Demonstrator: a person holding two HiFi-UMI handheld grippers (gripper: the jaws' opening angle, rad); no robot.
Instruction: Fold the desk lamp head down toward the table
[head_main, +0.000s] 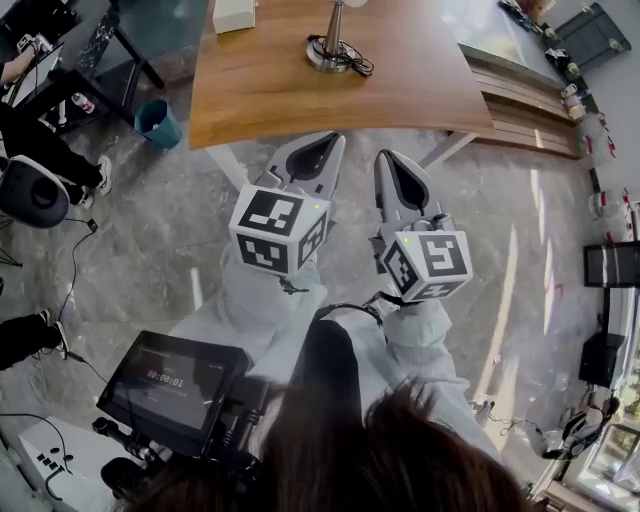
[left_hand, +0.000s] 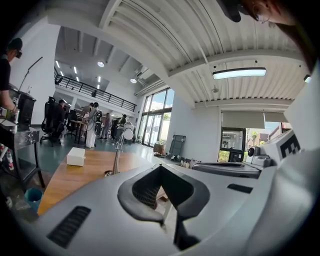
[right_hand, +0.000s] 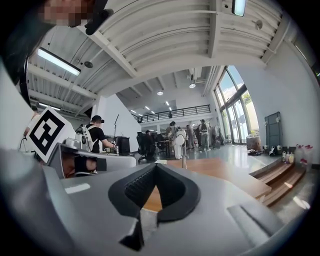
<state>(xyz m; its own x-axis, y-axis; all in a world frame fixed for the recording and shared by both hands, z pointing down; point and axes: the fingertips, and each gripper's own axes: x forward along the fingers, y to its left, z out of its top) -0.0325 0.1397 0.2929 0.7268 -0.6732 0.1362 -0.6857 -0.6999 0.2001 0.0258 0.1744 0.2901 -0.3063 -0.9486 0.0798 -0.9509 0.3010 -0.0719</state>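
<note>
The desk lamp (head_main: 331, 45) stands upright on its round base with a coiled cord at the far middle of the wooden table (head_main: 260, 90). In the left gripper view the desk lamp (left_hand: 118, 152) rises from the table with its white head (left_hand: 128, 134) up. In the right gripper view its stem (right_hand: 184, 161) is small and far off. My left gripper (head_main: 324, 142) and right gripper (head_main: 389, 160) hang side by side over the floor, short of the table's near edge. Both are shut and hold nothing. From their own cameras, the left gripper (left_hand: 161, 168) and right gripper (right_hand: 156, 168) point level toward the table.
A white box (head_main: 232, 15) lies on the table's far left. A blue bin (head_main: 158, 122) stands on the floor by the left corner. A slatted wooden bench (head_main: 525, 105) runs along the right. A monitor on a stand (head_main: 180, 385) is near my left side. People stand far back.
</note>
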